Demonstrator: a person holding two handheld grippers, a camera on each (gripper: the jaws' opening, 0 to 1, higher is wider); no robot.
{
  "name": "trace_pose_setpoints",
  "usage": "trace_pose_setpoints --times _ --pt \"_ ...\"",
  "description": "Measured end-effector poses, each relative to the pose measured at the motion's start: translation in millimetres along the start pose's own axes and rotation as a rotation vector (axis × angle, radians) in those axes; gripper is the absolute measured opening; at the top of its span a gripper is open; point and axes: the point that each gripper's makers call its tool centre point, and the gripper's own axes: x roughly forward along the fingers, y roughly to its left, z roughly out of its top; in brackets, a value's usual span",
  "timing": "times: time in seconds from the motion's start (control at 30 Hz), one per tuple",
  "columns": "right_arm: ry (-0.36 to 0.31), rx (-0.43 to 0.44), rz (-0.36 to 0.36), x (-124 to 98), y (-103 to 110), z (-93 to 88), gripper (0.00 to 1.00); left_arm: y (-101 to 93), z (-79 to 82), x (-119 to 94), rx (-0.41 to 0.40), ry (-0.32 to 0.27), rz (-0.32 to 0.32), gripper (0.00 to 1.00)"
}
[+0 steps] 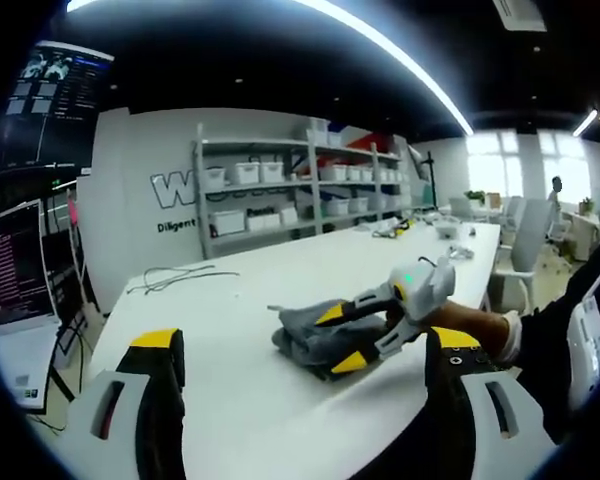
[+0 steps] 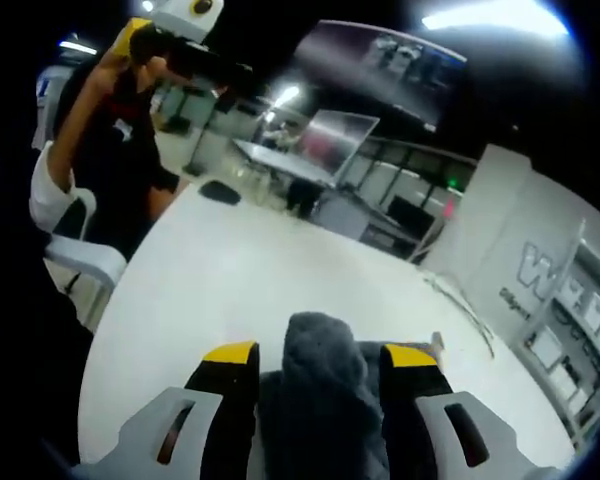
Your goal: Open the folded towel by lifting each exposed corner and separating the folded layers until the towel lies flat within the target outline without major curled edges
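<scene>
The grey folded towel [image 1: 325, 338] lies on the white table [image 1: 240, 300], and the right gripper [image 1: 352, 338] pinches its near fold to lift a layer, while the left gripper [image 1: 305, 365] waits above the table, jaws spread and empty.

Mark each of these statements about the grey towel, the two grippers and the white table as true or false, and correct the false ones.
1. The folded grey cloth towel lies on the long white table. True.
2. The right gripper has its yellow-tipped jaws around the towel. True.
3. The left gripper is clamped on the towel. False: its jaws stand wide apart with nothing between them, short of the towel.
4. The towel is spread flat. False: it sits bunched in a heap.
5. In the right gripper view, towel fabric rises between that gripper's jaws. True.
</scene>
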Motion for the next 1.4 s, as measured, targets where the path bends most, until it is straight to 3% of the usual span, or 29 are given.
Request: trace_pose_setpoints --times 0.37,0.77,1.4 --pt "-0.009 -0.012 0.004 0.3 2.3 1.9 0.35 1.0 1.9 0.6 -0.003 -0.011 -0.004 0.97" --pt "0.003 -0.018 0.0 2.6 6.1 -2.0 0.3 0.8 3.4 0.9 0.009 -0.017 -0.01 0.95" --pt "-0.011 -0.002 -0.012 4.4 -1.3 -2.2 0.11 0.9 4.2 -0.9 0.023 -0.025 -0.014 0.93"
